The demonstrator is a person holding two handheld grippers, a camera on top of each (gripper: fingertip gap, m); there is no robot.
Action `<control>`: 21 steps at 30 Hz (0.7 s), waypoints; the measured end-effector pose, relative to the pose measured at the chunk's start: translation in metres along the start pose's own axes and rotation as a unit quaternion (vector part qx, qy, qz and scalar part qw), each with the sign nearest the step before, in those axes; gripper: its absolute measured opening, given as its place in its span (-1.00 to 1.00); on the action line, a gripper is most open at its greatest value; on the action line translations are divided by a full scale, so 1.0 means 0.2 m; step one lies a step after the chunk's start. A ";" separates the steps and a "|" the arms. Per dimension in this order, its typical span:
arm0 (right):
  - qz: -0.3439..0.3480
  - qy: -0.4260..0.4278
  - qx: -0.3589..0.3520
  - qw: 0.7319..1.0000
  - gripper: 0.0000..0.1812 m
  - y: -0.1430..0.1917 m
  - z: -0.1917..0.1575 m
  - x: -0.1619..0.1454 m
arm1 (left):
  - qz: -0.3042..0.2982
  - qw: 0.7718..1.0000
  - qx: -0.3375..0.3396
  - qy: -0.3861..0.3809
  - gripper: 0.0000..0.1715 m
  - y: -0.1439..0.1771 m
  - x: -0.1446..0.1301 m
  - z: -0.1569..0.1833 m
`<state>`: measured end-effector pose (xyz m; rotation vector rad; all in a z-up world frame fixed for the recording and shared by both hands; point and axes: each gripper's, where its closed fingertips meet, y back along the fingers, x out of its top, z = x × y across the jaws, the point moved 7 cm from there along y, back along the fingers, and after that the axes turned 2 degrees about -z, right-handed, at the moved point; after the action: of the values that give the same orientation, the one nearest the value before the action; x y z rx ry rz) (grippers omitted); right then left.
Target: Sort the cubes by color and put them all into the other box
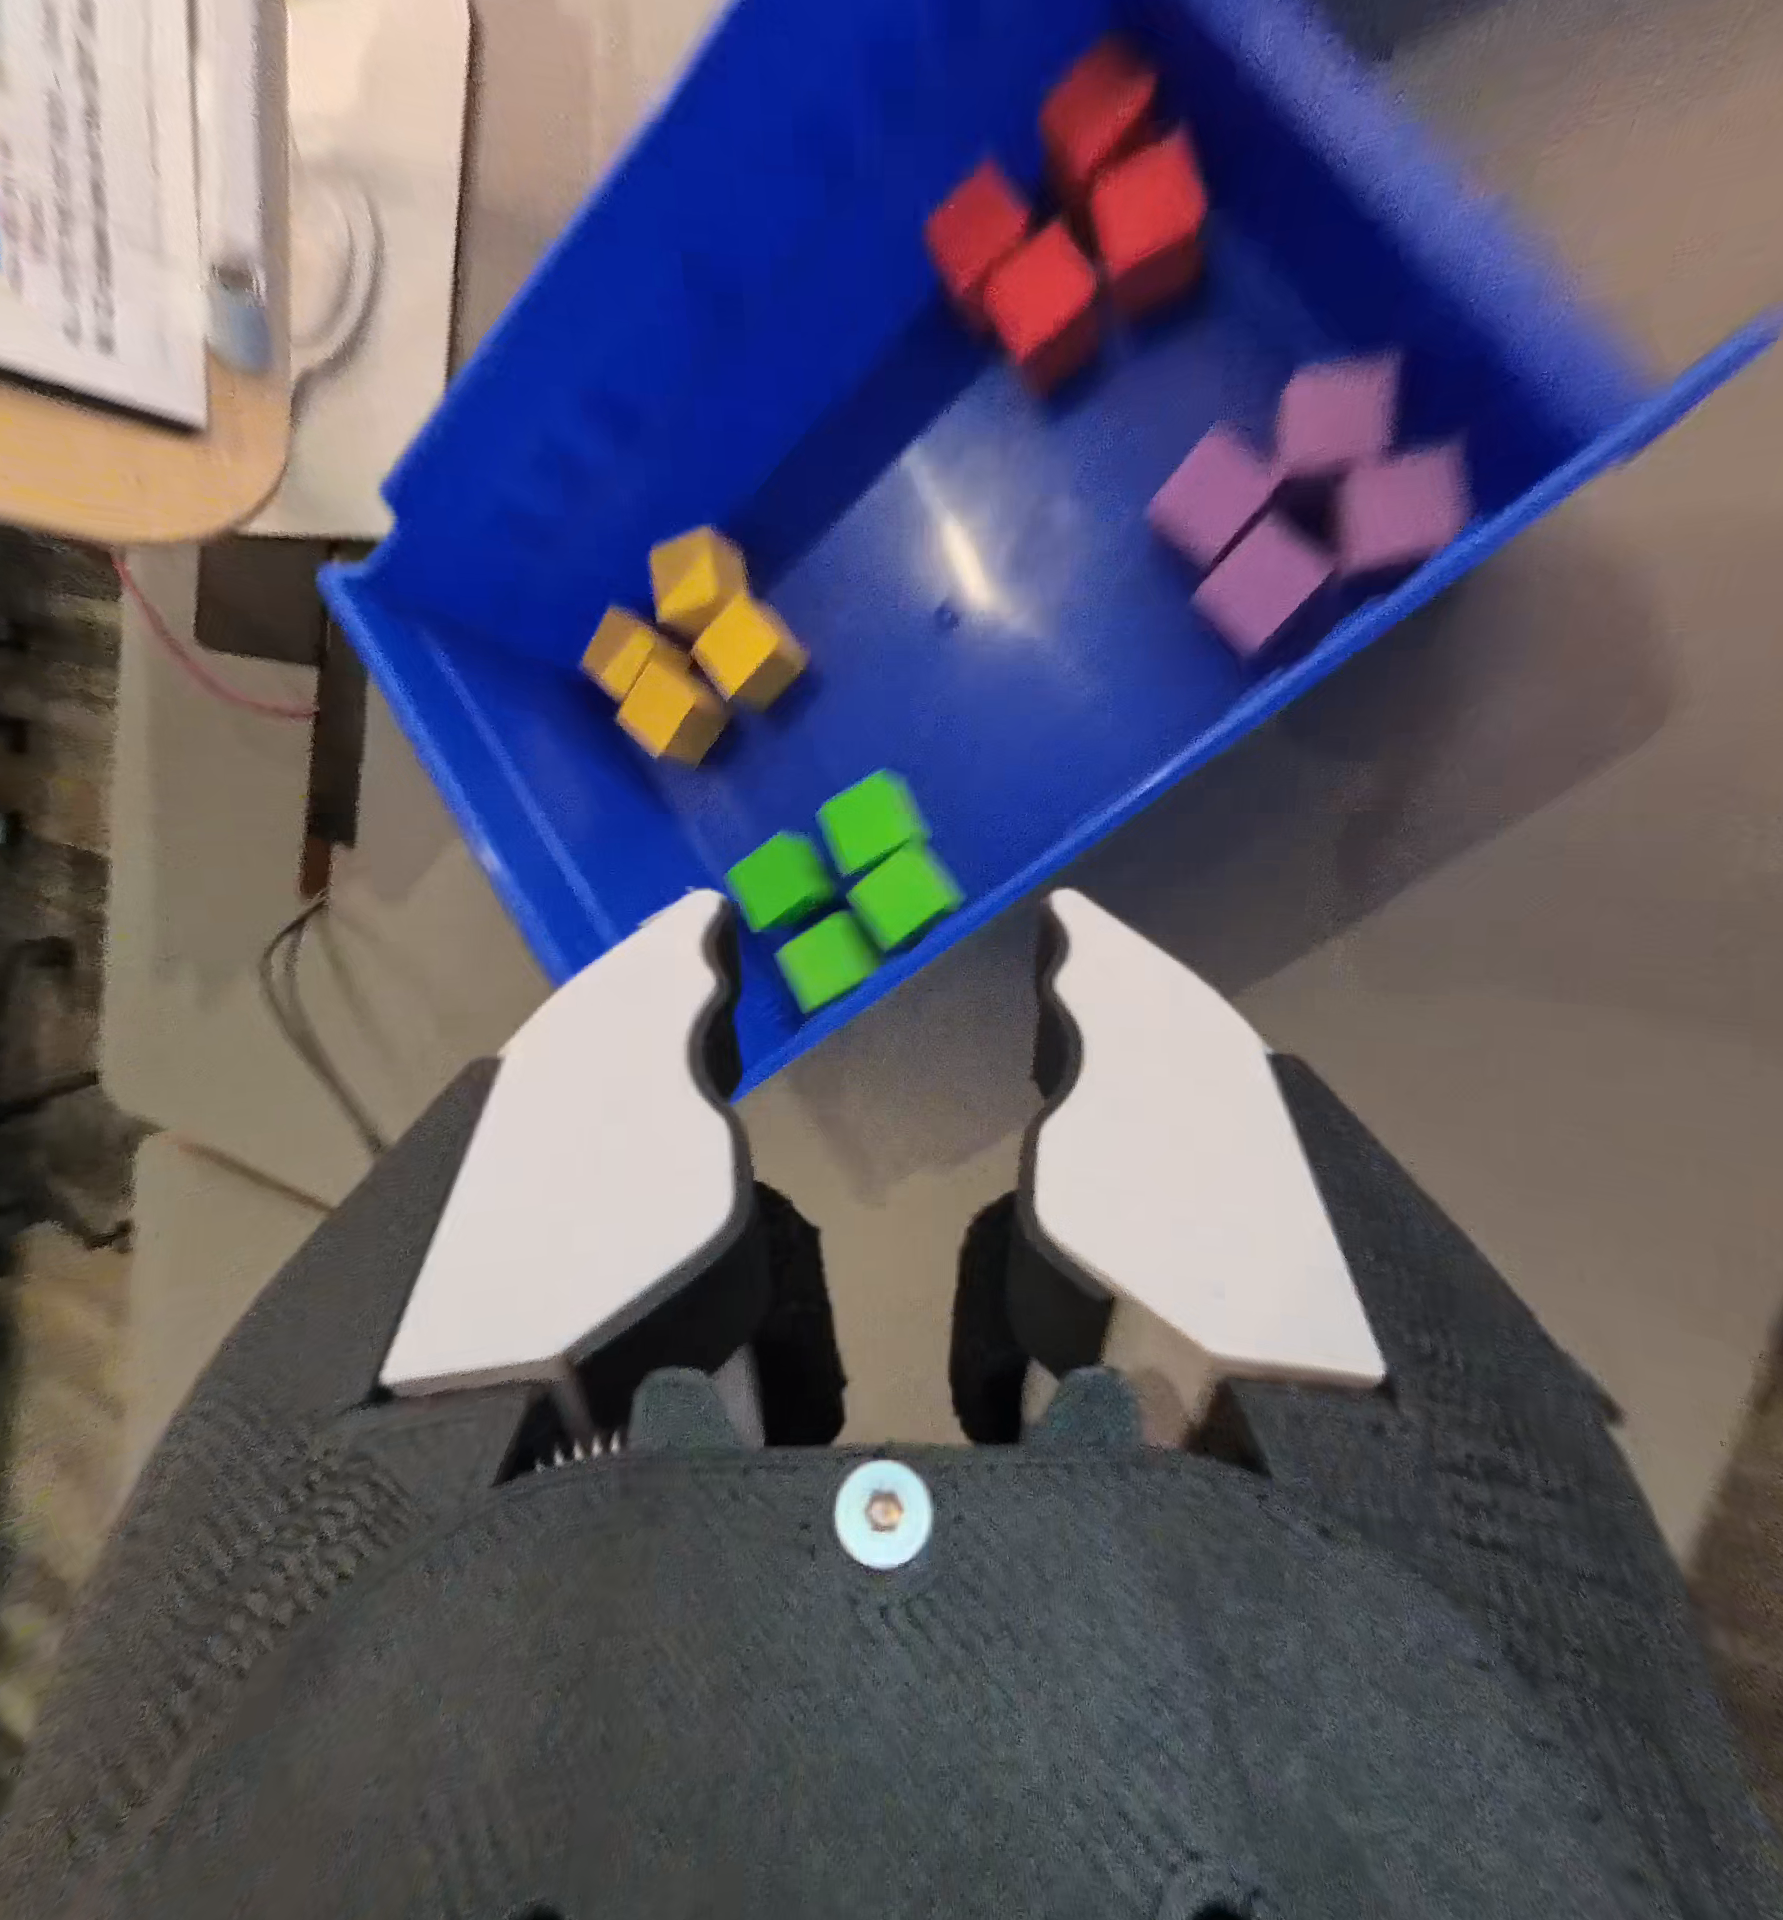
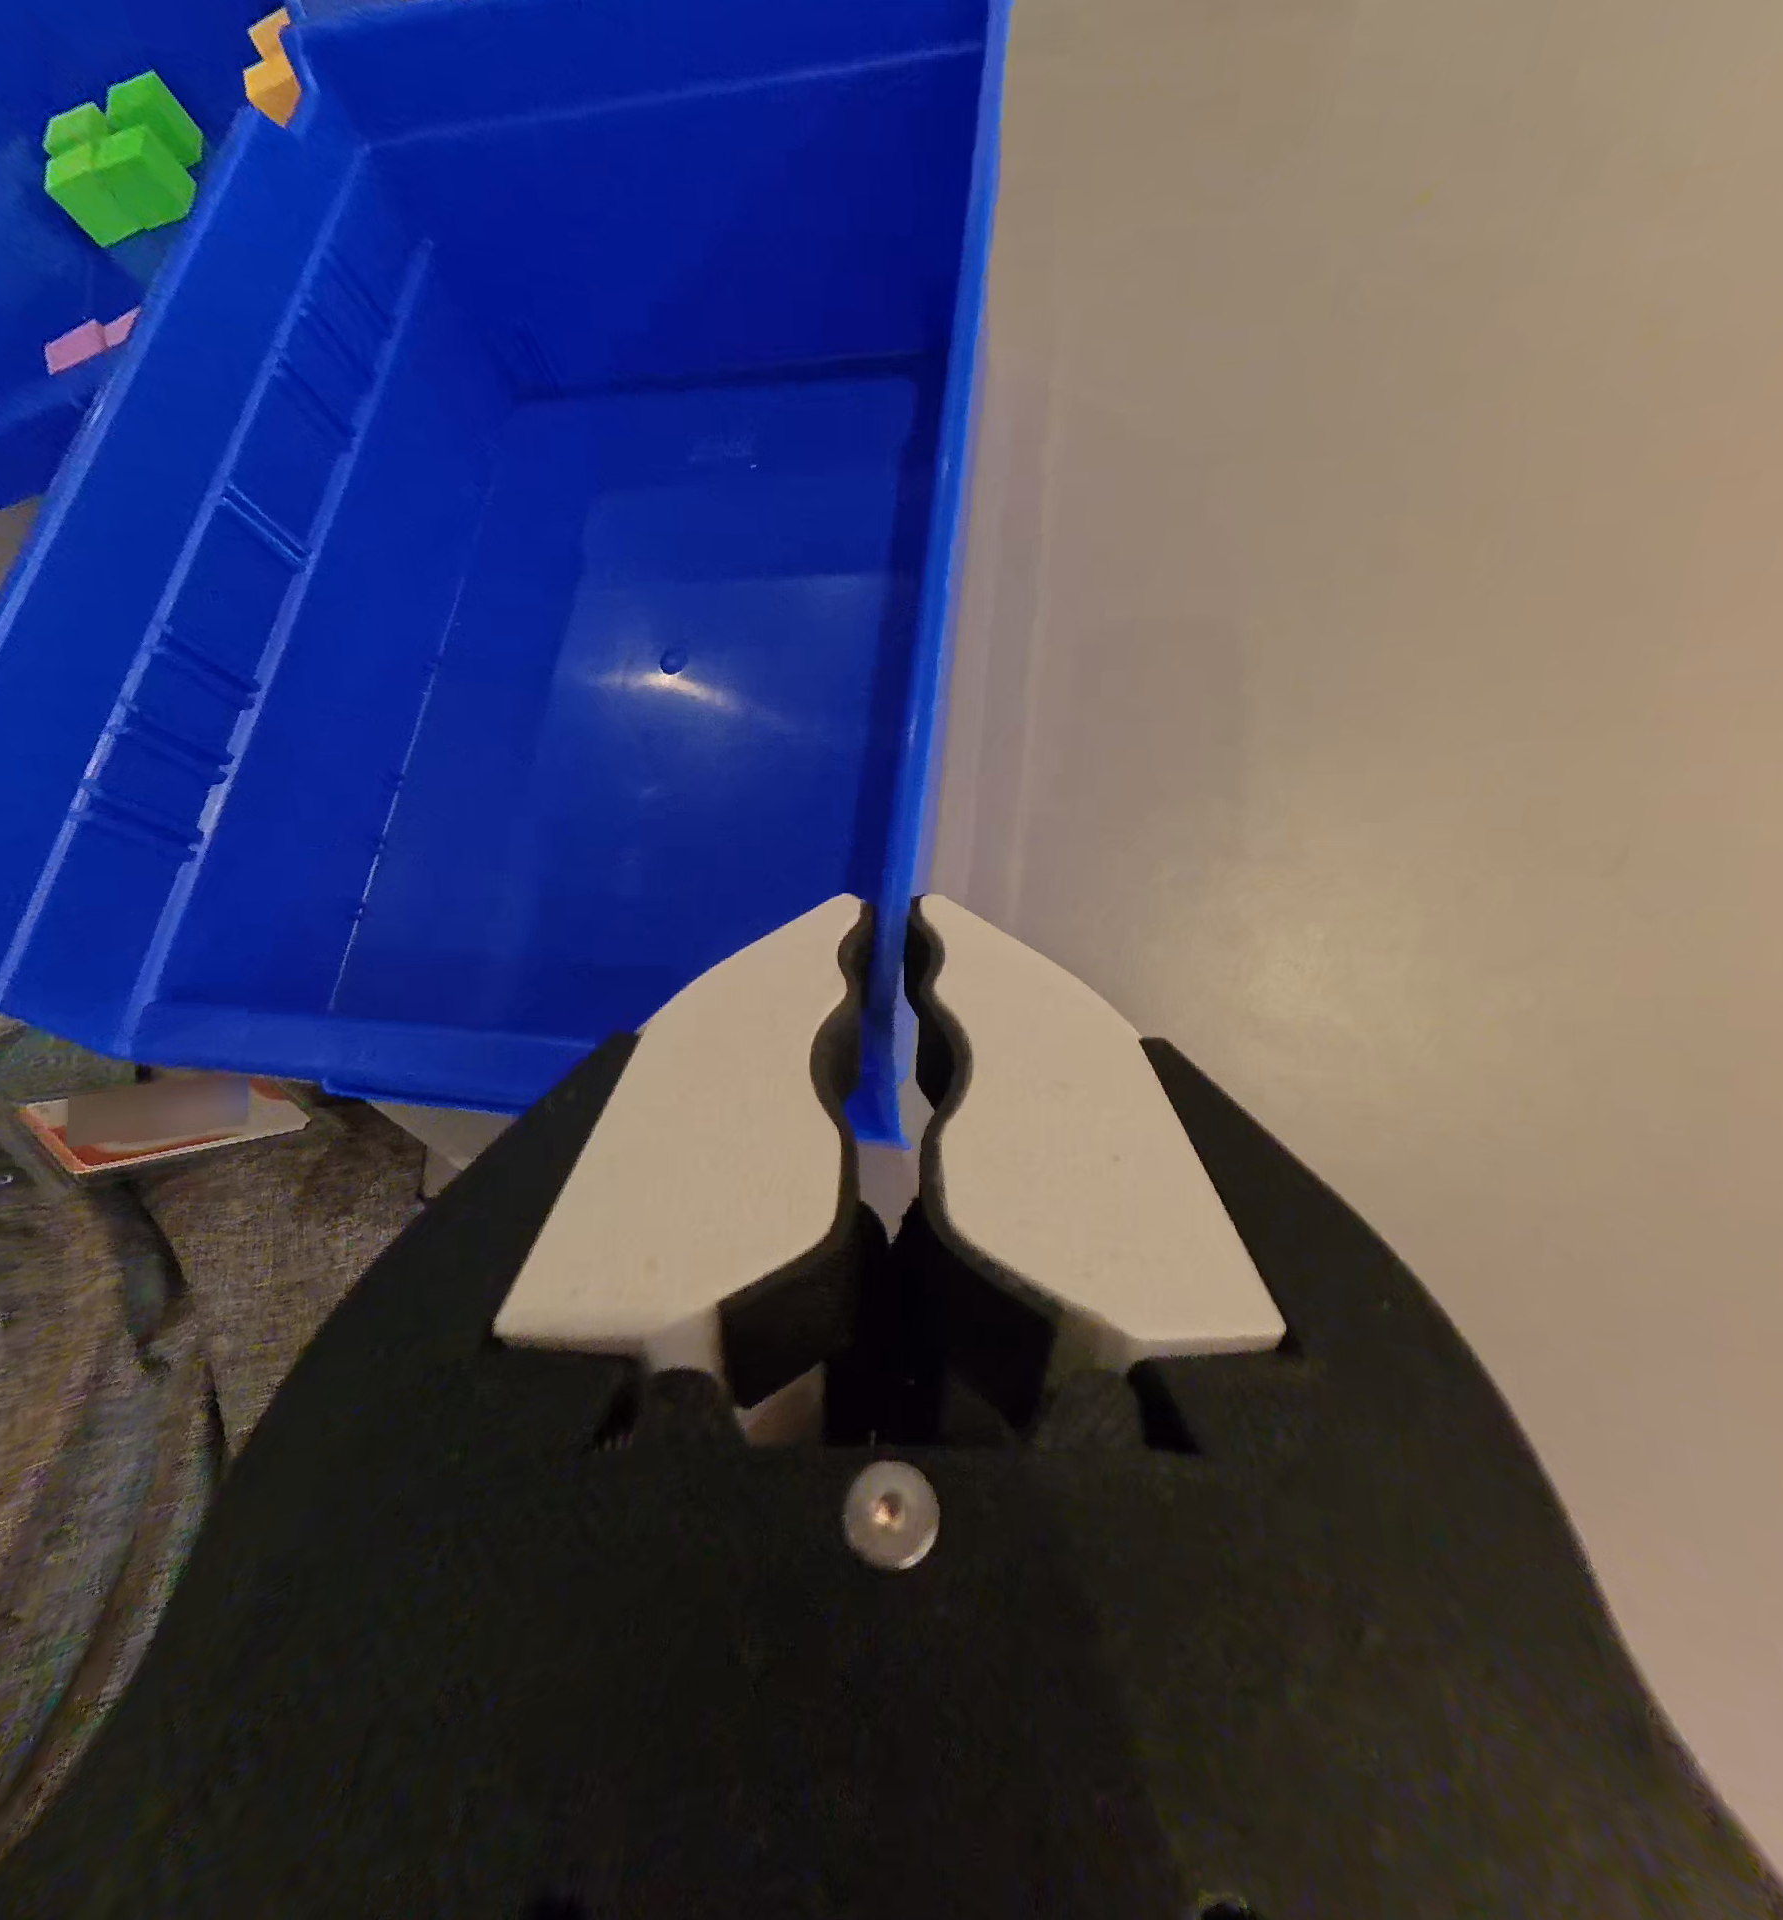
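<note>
Right tongs (image 2: pixel 892 914) are clenched on the right wall of an empty blue bin (image 2: pixel 575 727), which lies on the pale counter (image 2: pixel 1386 623). Left tongs (image 1: pixel 882 925) gape, released, just at the near corner of a second bin (image 1: pixel 596 436). Inside it, near to far, sit clusters of green cubes (image 1: pixel 845 883), yellow cubes (image 1: pixel 695 644), purple cubes (image 1: pixel 1302 499) and red cubes (image 1: pixel 1074 208).

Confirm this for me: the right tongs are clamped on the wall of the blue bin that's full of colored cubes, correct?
Not quite. The right tongs are clamped on the wall of an empty blue bin, as the right wrist view shows. The colored cubes sit in the other blue bin.
</note>
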<state>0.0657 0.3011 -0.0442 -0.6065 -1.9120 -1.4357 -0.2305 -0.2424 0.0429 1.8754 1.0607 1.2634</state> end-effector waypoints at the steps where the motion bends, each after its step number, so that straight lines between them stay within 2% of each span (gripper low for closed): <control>1: 0.000 0.000 0.002 1.000 -0.95 0.00 0.00 0.00 | 0.003 1.000 0.003 0.025 -0.41 0.01 0.08 0.07; 3: -0.002 0.005 0.002 1.000 -0.94 0.00 0.00 0.00 | -0.019 0.997 -0.006 0.073 -0.53 -0.01 0.25 0.22; 6: -0.006 0.008 0.004 1.000 -0.94 0.00 0.00 0.00 | -0.051 0.991 -0.061 0.110 -0.42 -0.14 0.49 0.41; 8: -0.009 0.010 0.003 1.000 -0.94 0.00 0.00 0.01 | -0.079 0.984 -0.085 0.135 -0.37 -0.28 0.59 0.47; 11: -0.013 0.017 0.004 1.000 -0.94 0.00 -0.01 0.01 | -0.181 0.960 -0.115 0.180 -0.37 -0.51 0.64 0.49; 12: -0.014 0.019 0.005 1.000 -0.94 0.00 -0.02 0.01 | -0.195 0.954 -0.123 0.192 -0.39 -0.58 0.66 0.48; 14: -0.012 0.023 0.009 1.000 -0.94 0.00 -0.02 0.00 | -0.201 0.946 -0.134 0.218 -0.53 -0.68 0.67 0.46; 17: -0.009 0.027 0.015 0.999 -0.93 0.00 -0.02 0.00 | -0.200 0.932 -0.154 0.259 -0.61 -0.77 0.68 0.45; 21: -0.016 0.037 0.020 0.999 -0.93 0.00 -0.02 0.00 | -0.221 0.930 -0.144 0.254 -0.73 -0.81 0.66 0.49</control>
<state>0.0668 0.2968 -0.0434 -0.4988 -1.8958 -1.4180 -0.1539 -0.0563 -0.0693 1.0264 1.3742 1.5559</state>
